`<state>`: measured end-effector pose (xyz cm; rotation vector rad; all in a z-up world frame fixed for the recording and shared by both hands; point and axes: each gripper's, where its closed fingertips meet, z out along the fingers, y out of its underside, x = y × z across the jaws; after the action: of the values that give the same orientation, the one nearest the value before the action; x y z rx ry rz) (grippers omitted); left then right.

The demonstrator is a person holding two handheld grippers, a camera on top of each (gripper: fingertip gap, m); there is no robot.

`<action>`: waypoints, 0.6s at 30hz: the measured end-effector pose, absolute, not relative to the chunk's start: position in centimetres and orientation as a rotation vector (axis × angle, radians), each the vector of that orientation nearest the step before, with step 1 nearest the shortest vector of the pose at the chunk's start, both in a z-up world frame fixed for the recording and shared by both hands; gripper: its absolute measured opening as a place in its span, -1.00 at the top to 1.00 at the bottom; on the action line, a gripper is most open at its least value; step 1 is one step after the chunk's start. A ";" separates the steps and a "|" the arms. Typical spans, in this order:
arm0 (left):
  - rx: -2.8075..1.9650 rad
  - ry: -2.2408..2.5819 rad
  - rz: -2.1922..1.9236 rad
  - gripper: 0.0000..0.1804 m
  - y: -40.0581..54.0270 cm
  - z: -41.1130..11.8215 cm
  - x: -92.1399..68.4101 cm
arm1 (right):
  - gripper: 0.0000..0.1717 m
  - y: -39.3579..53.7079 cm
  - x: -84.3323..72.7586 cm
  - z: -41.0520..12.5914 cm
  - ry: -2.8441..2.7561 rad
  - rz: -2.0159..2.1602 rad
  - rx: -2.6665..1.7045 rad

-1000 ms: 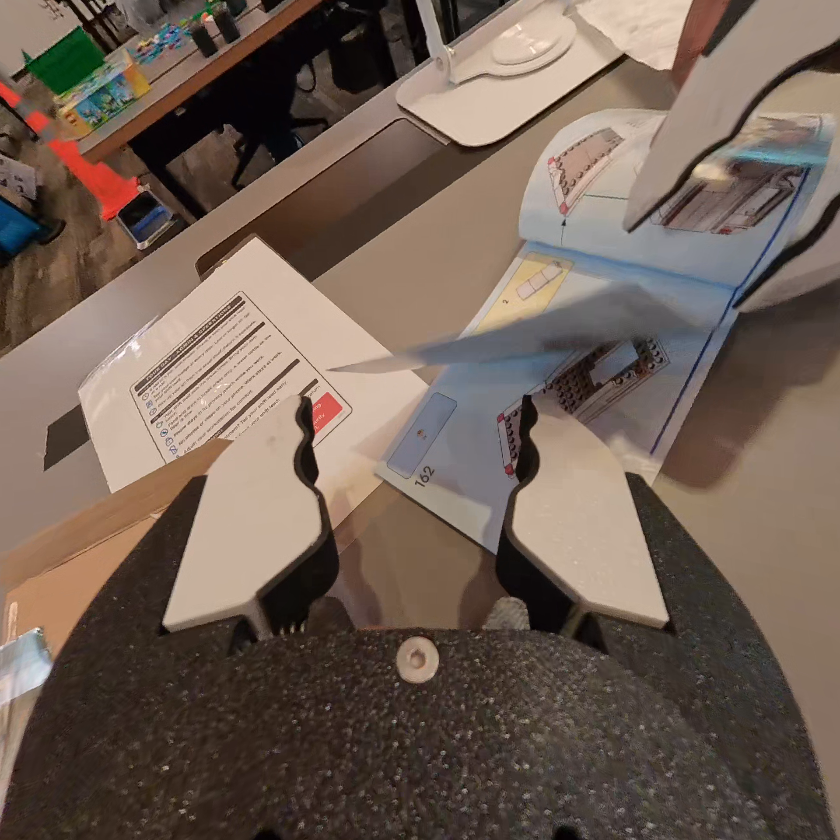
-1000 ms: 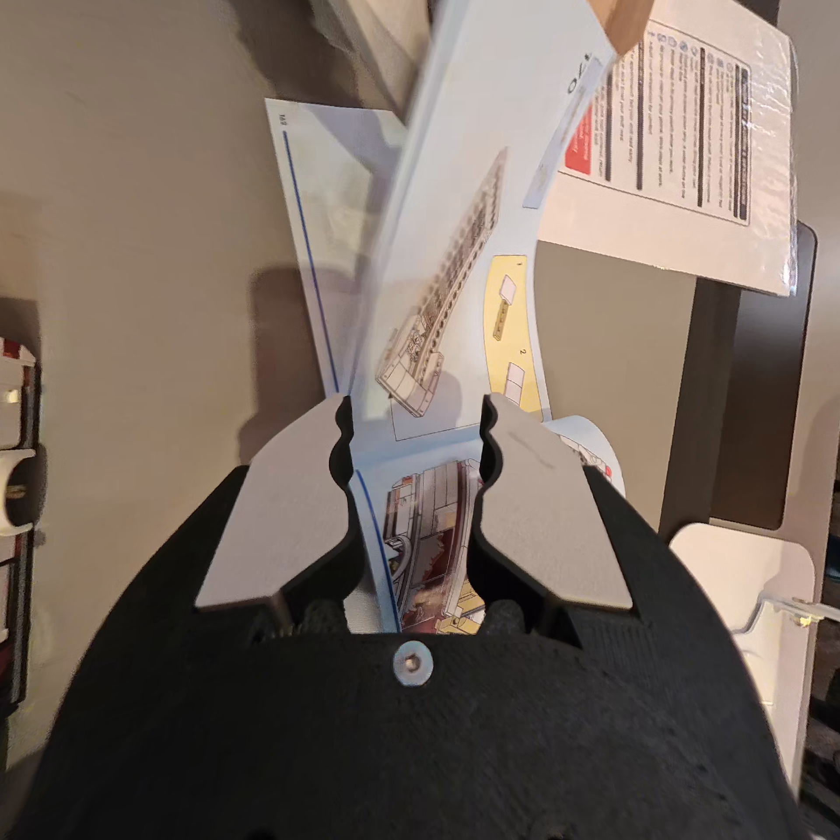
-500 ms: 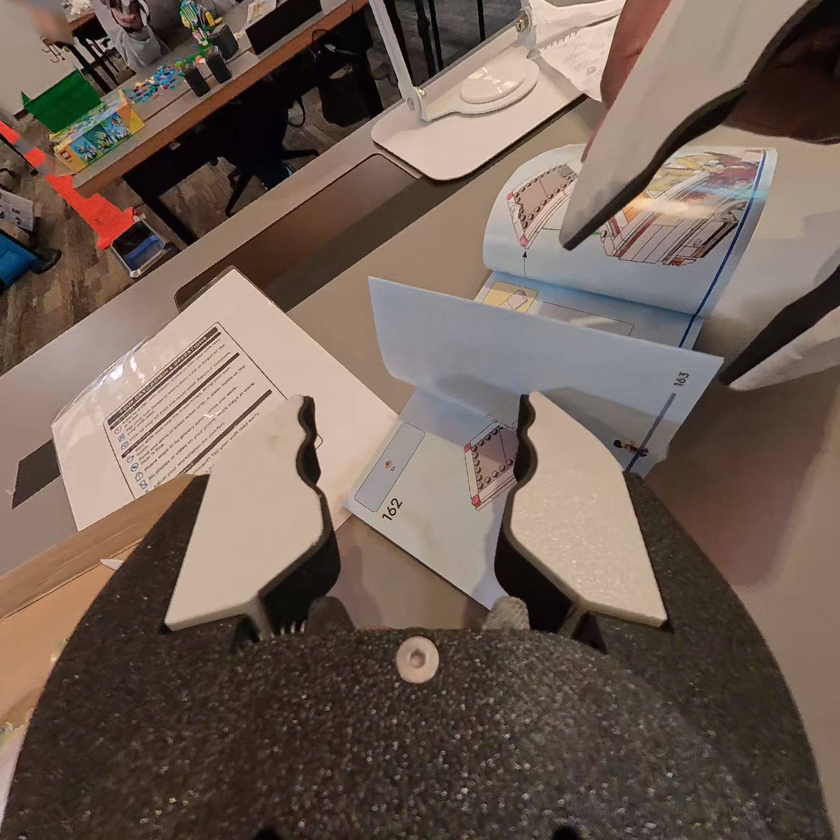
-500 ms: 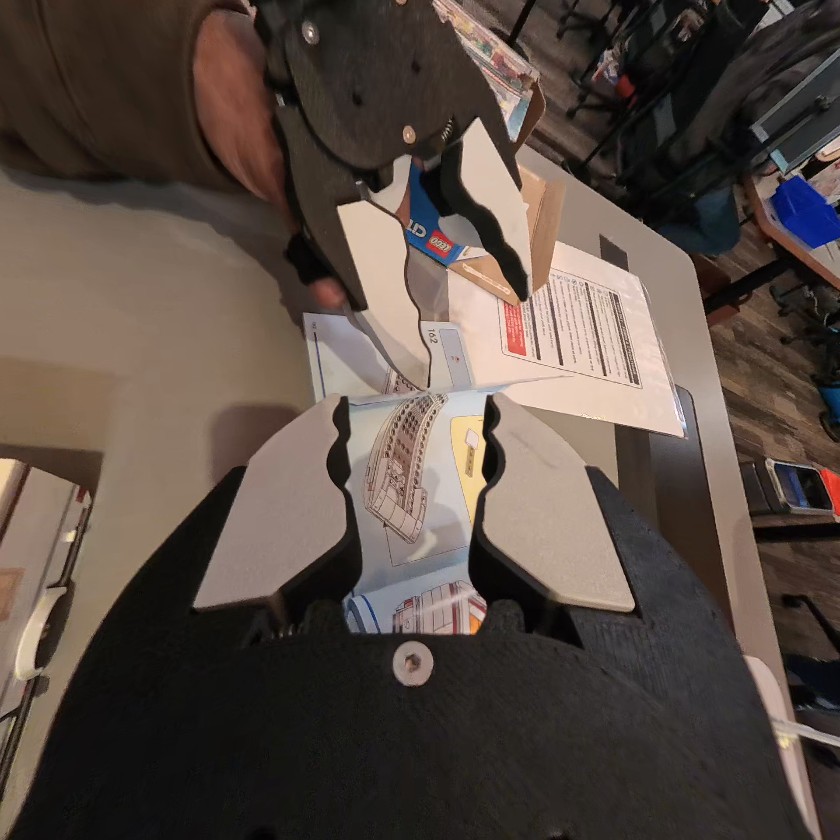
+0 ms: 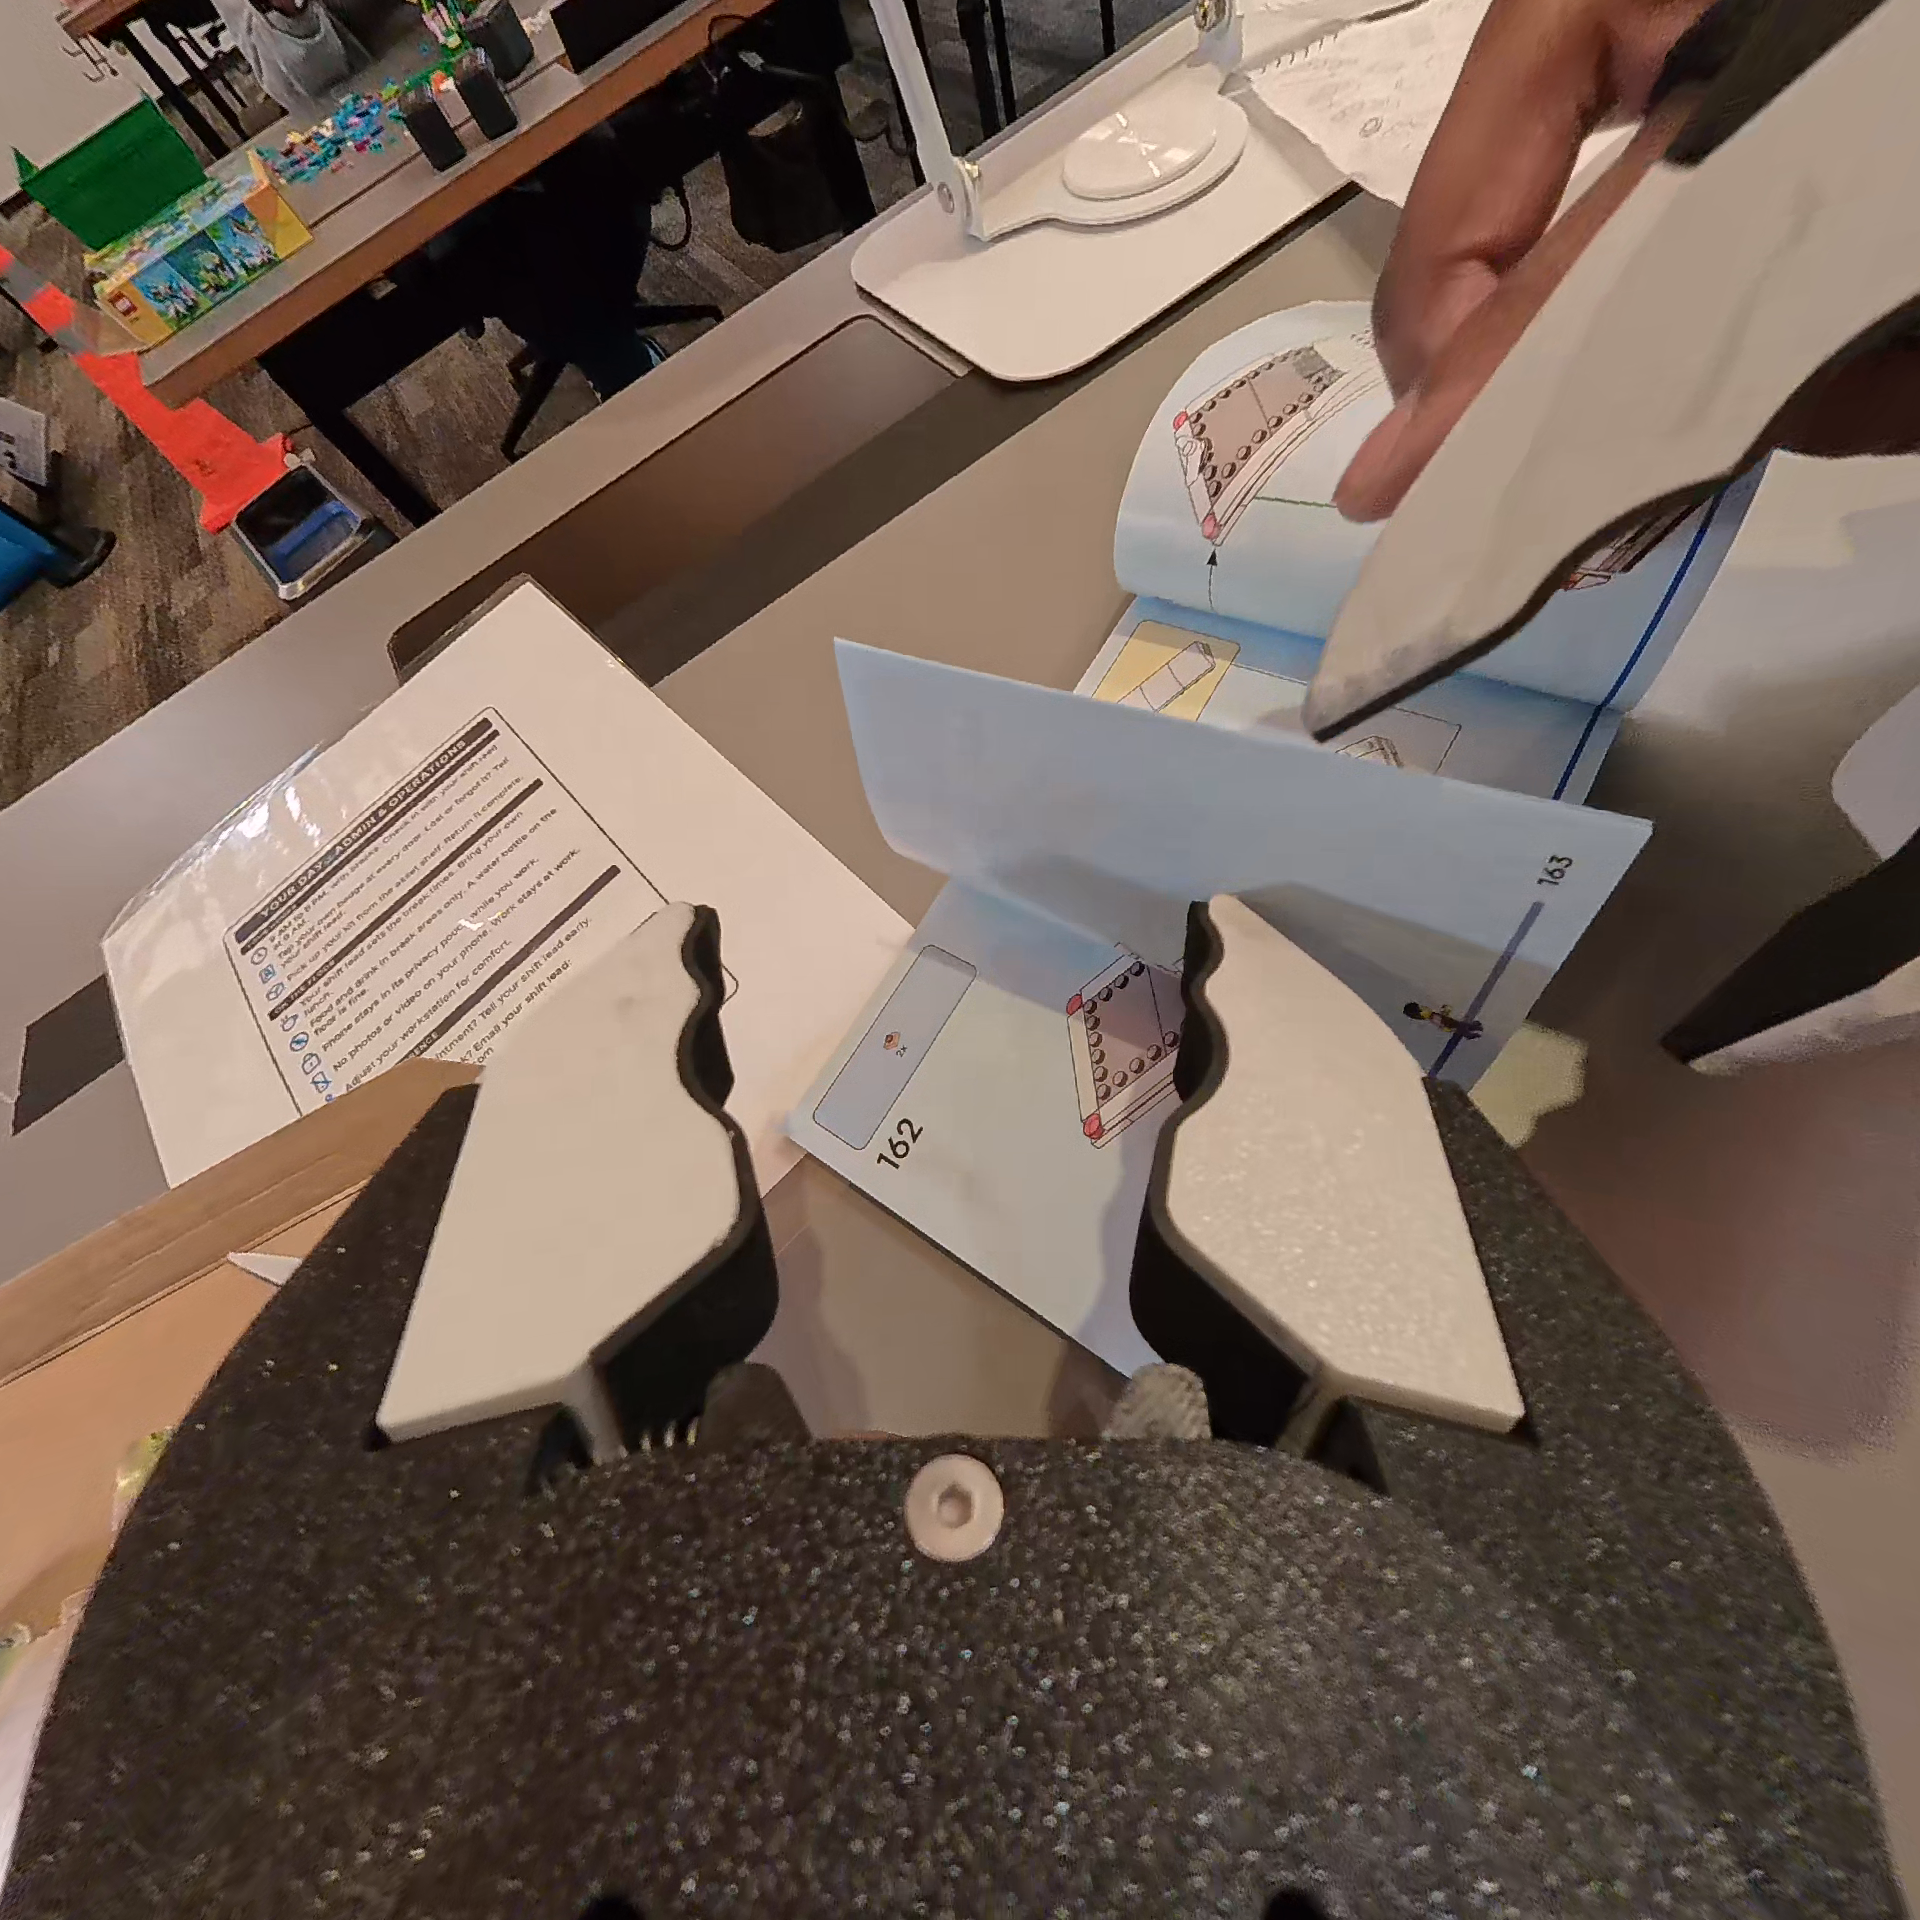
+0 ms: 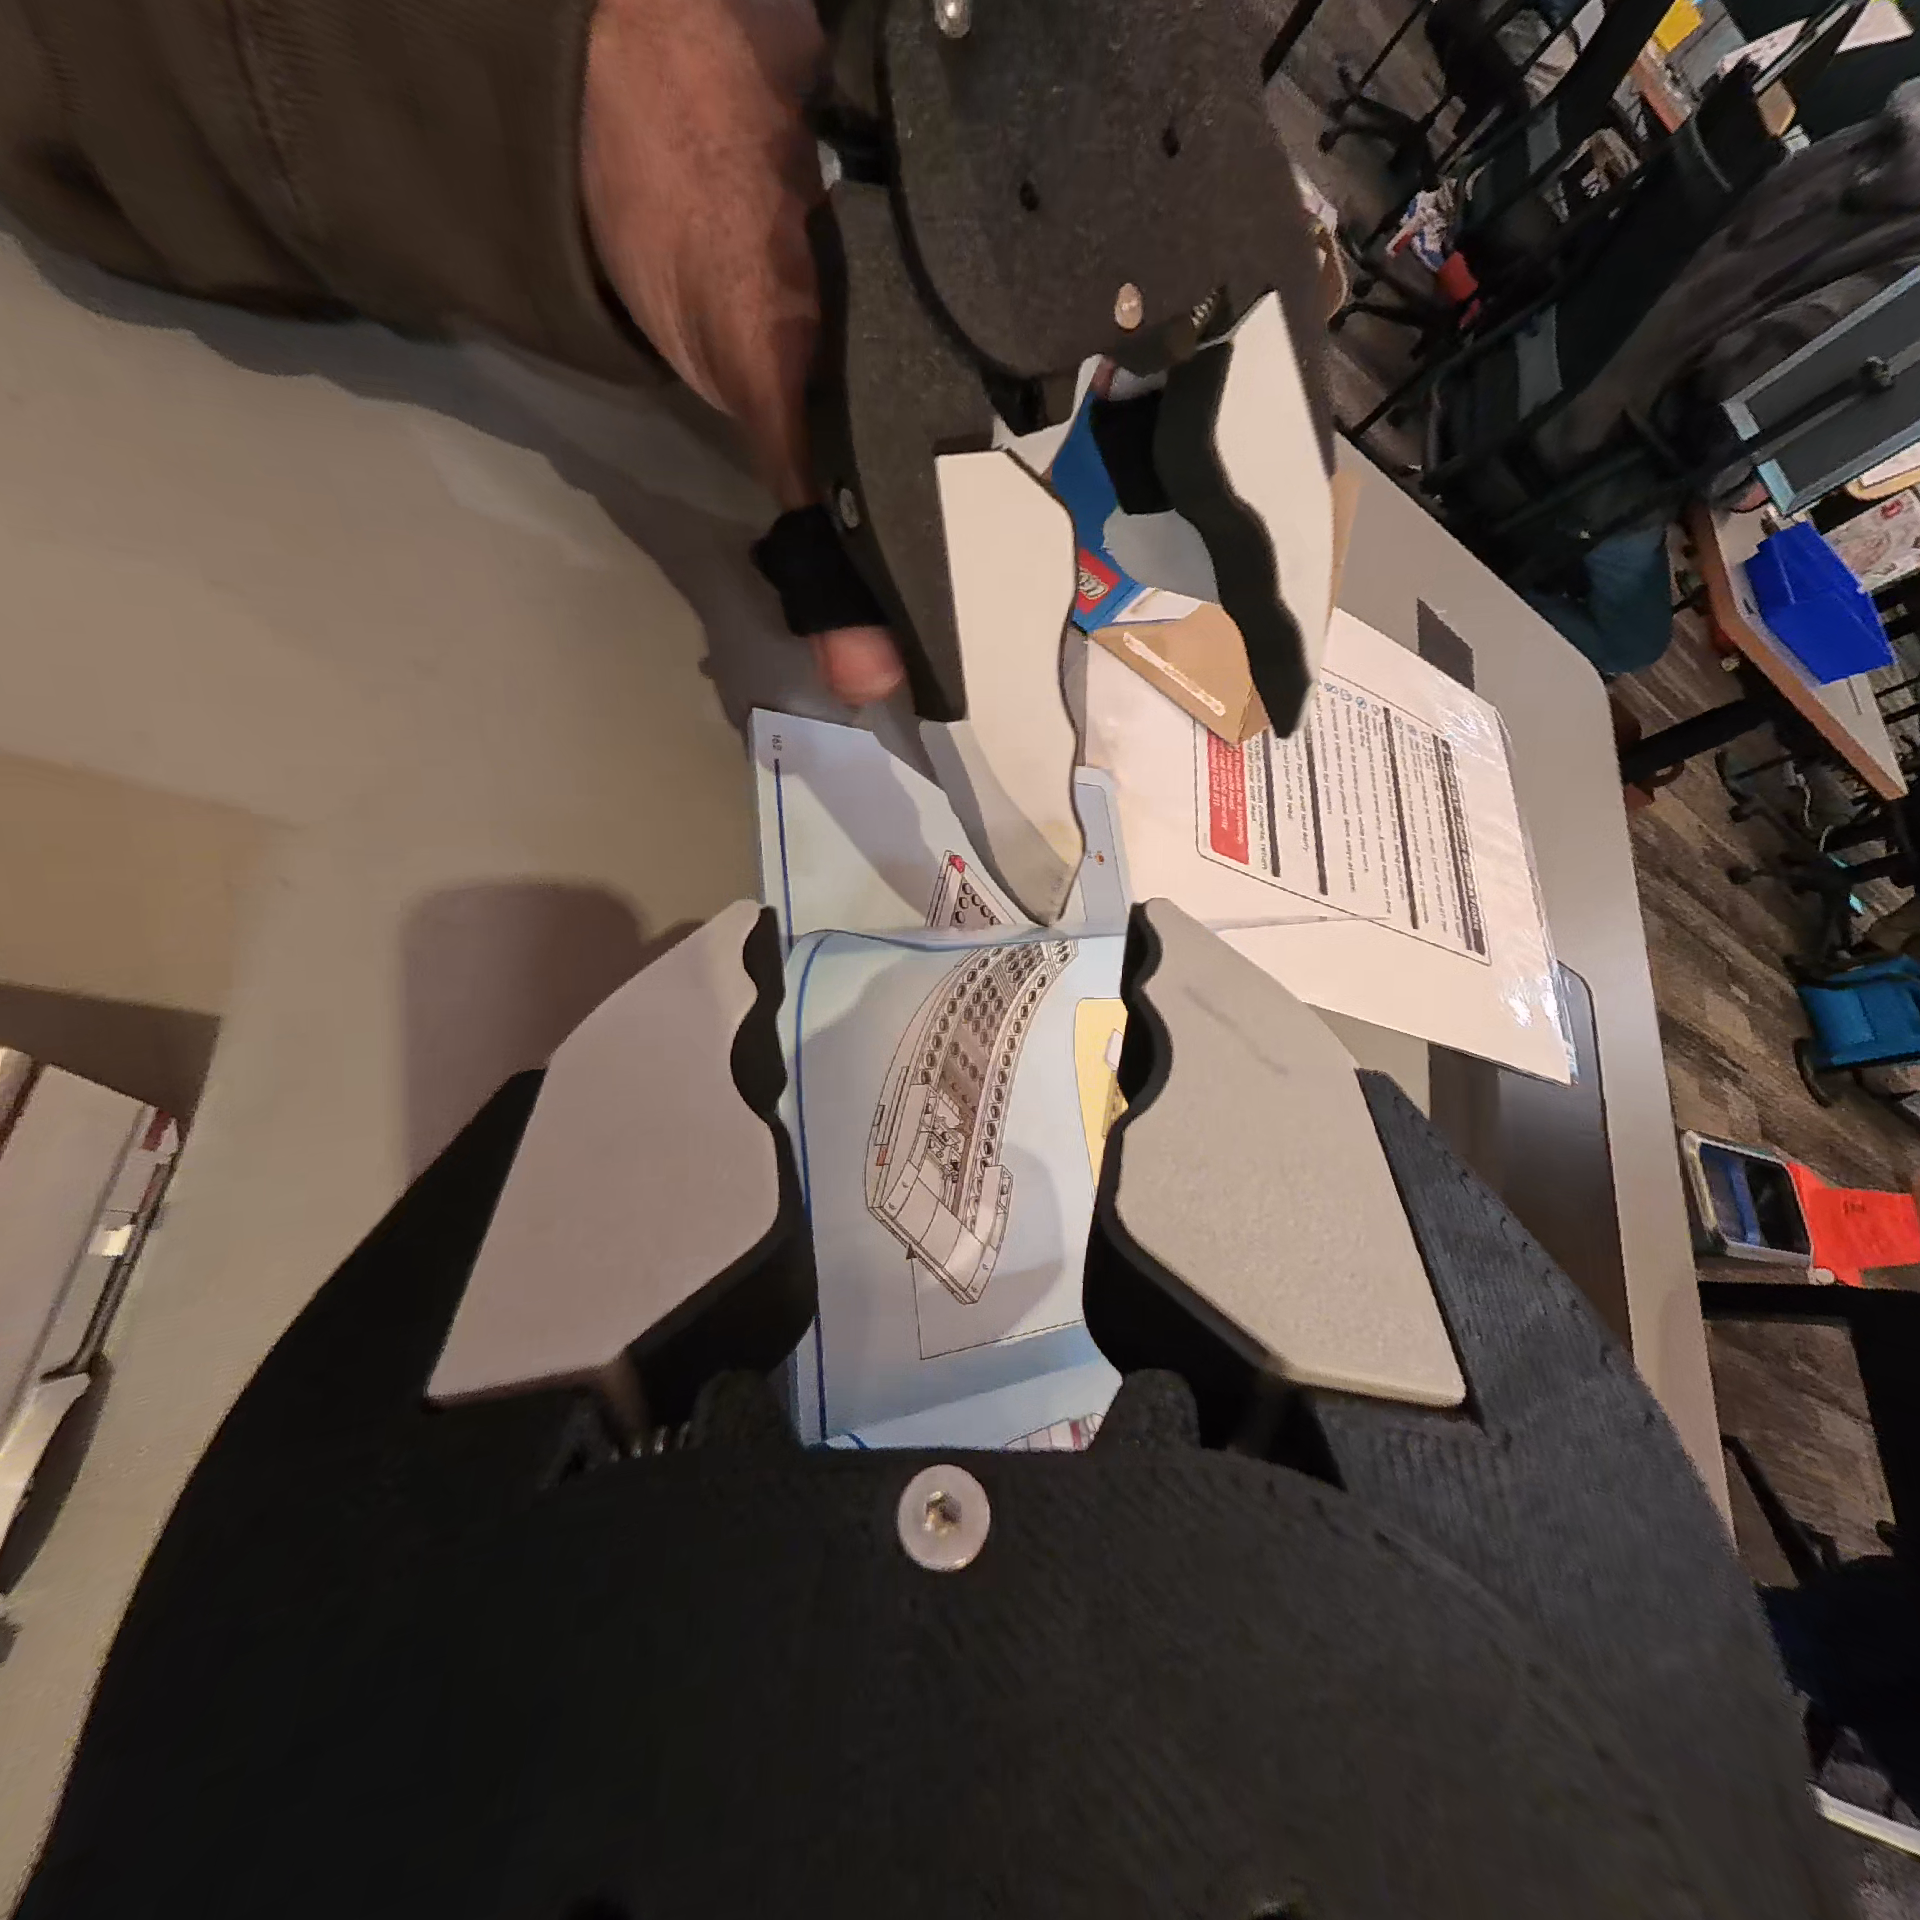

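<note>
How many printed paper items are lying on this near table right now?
2: the open instruction booklet under both grippers, and a white laminated sheet to its left, beside the cardboard box. Others may be hidden.

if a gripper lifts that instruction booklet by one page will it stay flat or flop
Probably flop. The instruction booklet is thin paper: one page already stands up curved off the spread, and the far pages curl into a roll. It looks light, so a push would likely slide it on the smooth table.
</note>
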<state>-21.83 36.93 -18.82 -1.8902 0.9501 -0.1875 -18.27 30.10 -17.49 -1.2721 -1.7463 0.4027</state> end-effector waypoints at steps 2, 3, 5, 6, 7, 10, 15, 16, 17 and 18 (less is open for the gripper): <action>-1.893 0.952 -0.185 0.06 36.9 -18.9 -21.9 | 0.26 30.0 -18.3 -18.0 -1.769 0.385 -1.273; -1.894 0.952 -0.185 0.06 36.9 -18.9 -21.9 | 0.26 30.0 -18.3 -18.2 -1.778 0.378 -1.273; -1.895 0.950 -0.186 0.06 36.9 -18.9 -21.9 | 0.26 30.0 -18.2 -18.4 -1.785 0.368 -1.274; -1.897 0.949 -0.188 0.06 36.9 -18.9 -21.9 | 0.26 30.0 -18.2 -18.4 -1.784 0.369 -1.275; -1.898 0.947 -0.189 0.06 36.9 -18.9 -21.9 | 0.26 30.1 -18.2 -18.4 -1.782 0.371 -1.277; -1.906 0.946 -0.188 0.06 37.0 -19.0 -22.1 | 0.26 30.3 -18.1 -18.3 -1.774 0.371 -1.280; -1.911 0.947 -0.188 0.06 37.0 -19.1 -22.1 | 0.26 30.3 -18.0 -18.5 -1.781 0.368 -1.284; -1.911 0.947 -0.189 0.06 37.0 -19.1 -22.1 | 0.26 30.3 -18.0 -18.5 -1.783 0.365 -1.284; -1.910 0.946 -0.190 0.06 37.0 -19.1 -22.1 | 0.26 30.3 -18.0 -18.5 -1.783 0.364 -1.284; -1.910 0.945 -0.191 0.06 37.0 -19.1 -22.1 | 0.26 30.3 -18.0 -18.5 -1.781 0.365 -1.286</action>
<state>-22.09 36.98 -19.07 -1.9100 0.9450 -0.1912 -17.97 30.32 -18.53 -1.2858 -1.7813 0.3645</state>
